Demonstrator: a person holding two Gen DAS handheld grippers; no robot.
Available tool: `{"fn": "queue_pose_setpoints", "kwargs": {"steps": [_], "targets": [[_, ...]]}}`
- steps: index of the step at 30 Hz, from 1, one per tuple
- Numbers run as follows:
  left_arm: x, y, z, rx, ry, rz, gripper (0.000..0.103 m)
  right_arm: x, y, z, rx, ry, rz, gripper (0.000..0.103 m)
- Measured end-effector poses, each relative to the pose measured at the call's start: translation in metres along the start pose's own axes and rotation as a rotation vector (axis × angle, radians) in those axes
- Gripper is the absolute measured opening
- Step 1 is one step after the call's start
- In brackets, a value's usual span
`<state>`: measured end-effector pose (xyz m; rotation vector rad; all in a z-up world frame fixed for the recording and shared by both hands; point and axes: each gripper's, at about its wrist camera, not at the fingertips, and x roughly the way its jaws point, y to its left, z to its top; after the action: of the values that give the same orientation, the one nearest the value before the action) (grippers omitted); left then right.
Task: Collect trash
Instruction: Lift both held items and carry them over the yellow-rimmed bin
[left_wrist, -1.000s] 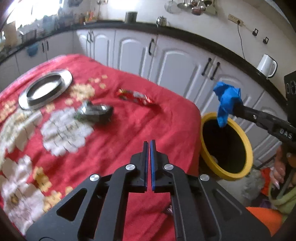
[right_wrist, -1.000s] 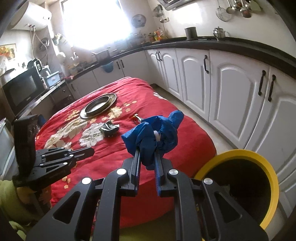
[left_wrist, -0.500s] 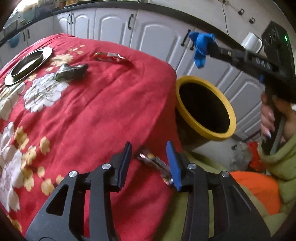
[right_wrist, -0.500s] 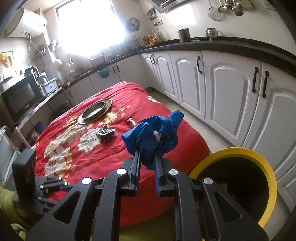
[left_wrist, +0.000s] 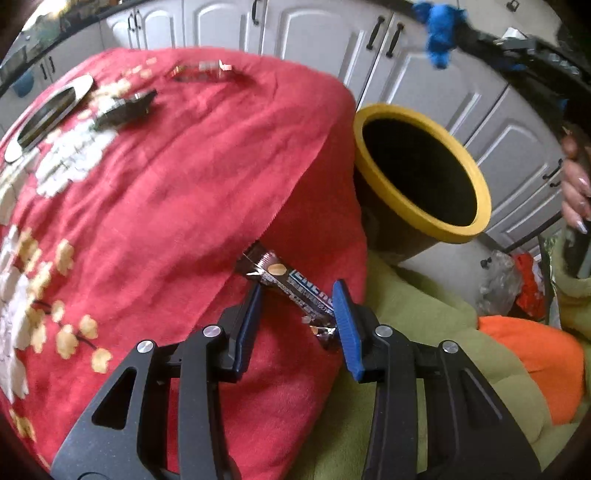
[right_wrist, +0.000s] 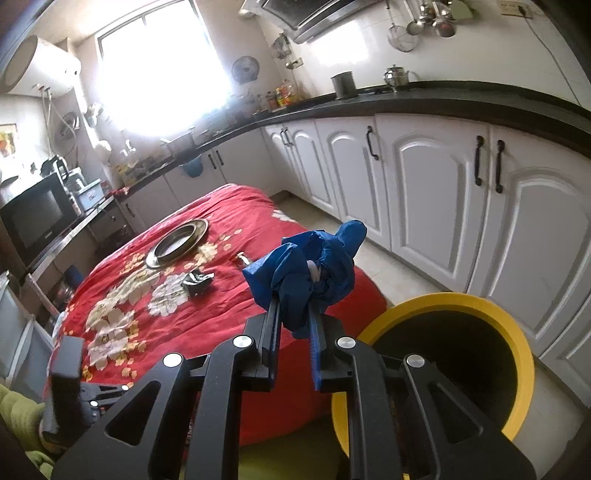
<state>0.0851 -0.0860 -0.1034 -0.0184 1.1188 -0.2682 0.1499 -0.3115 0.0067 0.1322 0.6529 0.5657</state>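
Note:
My left gripper (left_wrist: 297, 314) is open, its fingers on either side of a dark candy-bar wrapper (left_wrist: 291, 286) lying at the hanging edge of the red floral cloth (left_wrist: 166, 192). My right gripper (right_wrist: 293, 328) is shut on a crumpled blue glove (right_wrist: 310, 269), held up left of the yellow-rimmed bin (right_wrist: 517, 332). The left wrist view shows the glove (left_wrist: 439, 29) high above the bin (left_wrist: 476, 225). A crumpled dark wrapper (left_wrist: 123, 109) and a red wrapper (left_wrist: 201, 70) lie farther back on the cloth.
A round metal plate (right_wrist: 177, 243) sits on the far side of the table. White cabinets (right_wrist: 424, 192) under a black counter line the wall behind the bin. Green and orange cushions (left_wrist: 517, 354) lie below the table edge.
My left gripper has opened and dropped toward the table's near edge, closing in around the candy wrapper. My right gripper still holds the blue glove, shifted slightly relative to the bin.

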Motion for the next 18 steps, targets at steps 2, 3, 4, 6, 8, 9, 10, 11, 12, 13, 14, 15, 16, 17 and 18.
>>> {"fn": "queue_pose_setpoints", "kwargs": {"steps": [2,3,4,6,8,9,10,11,12,13,14,15,16,17,18], "targets": [[0.004,-0.001,0.002,0.005,0.006,-0.008,0.024,-0.005,-0.006,-0.001,0.011,-0.008,-0.011,0.013],[0.005,-0.003,0.003,0.011,0.005,-0.013,0.019,-0.008,-0.009,-0.002,0.013,-0.013,-0.018,0.013],[0.006,-0.004,0.004,0.017,0.003,-0.017,0.014,-0.01,-0.011,-0.003,0.015,-0.016,-0.024,0.013],[0.009,-0.009,0.007,0.031,0.003,-0.028,0.009,-0.014,-0.016,-0.005,0.021,-0.018,-0.035,0.013],[0.01,-0.015,0.012,0.051,-0.007,-0.045,0.009,-0.017,-0.023,-0.008,0.028,-0.013,-0.046,0.013],[0.011,-0.019,0.016,0.062,-0.013,-0.05,0.009,-0.019,-0.026,-0.01,0.033,-0.011,-0.051,0.013],[0.012,-0.023,0.02,0.068,-0.018,-0.065,0.008,-0.02,-0.029,-0.011,0.038,-0.007,-0.054,0.013],[0.013,-0.026,0.023,0.07,-0.021,-0.079,0.008,-0.021,-0.033,-0.014,0.043,-0.003,-0.06,0.013],[0.014,-0.03,0.027,0.078,-0.024,-0.097,0.008,-0.022,-0.036,-0.016,0.049,0.0,-0.067,0.013],[0.014,-0.036,0.032,0.092,-0.034,-0.108,0.008,-0.023,-0.038,-0.018,0.053,0.005,-0.073,0.013],[0.014,-0.04,0.035,0.102,-0.041,-0.113,0.008,-0.024,-0.041,-0.02,0.057,0.01,-0.079,0.013],[0.015,-0.046,0.04,0.113,-0.049,-0.126,0.008,-0.025,-0.045,-0.023,0.062,0.015,-0.089,0.013],[0.016,-0.052,0.045,0.123,-0.056,-0.141,0.008,-0.026,-0.049,-0.027,0.068,0.024,-0.096,0.013],[0.016,-0.057,0.049,0.132,-0.064,-0.151,0.008,-0.026,-0.054,-0.031,0.076,0.033,-0.105,0.013],[0.017,-0.063,0.053,0.145,-0.072,-0.16,0.008,-0.027,-0.057,-0.034,0.083,0.037,-0.11,0.013]]}}
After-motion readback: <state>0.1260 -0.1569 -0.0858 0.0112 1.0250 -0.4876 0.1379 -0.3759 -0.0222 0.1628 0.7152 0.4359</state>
